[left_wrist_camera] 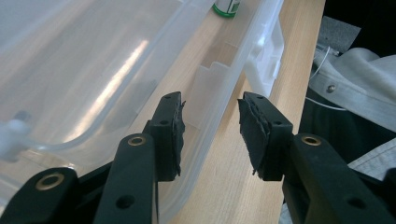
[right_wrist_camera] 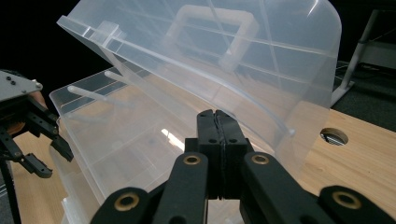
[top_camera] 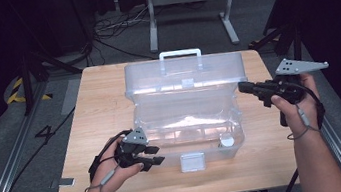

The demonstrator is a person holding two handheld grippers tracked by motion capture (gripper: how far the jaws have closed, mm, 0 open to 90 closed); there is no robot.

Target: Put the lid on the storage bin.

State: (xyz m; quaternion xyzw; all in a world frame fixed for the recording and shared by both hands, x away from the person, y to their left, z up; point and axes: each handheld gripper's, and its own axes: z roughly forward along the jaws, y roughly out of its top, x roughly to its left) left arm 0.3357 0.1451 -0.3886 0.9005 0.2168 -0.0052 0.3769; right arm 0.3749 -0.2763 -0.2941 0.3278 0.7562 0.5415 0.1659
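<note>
high view: clear box lies crosswise; lid upright

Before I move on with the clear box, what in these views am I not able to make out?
- Small green-and-white container: cut off by the top edge in the left gripper view; in the high view too small to identify.
- Latch of the box: too small in the high view to tell its state.
- Right gripper: contact with the lid is unclear; its tips blend into the clear plastic.
</note>
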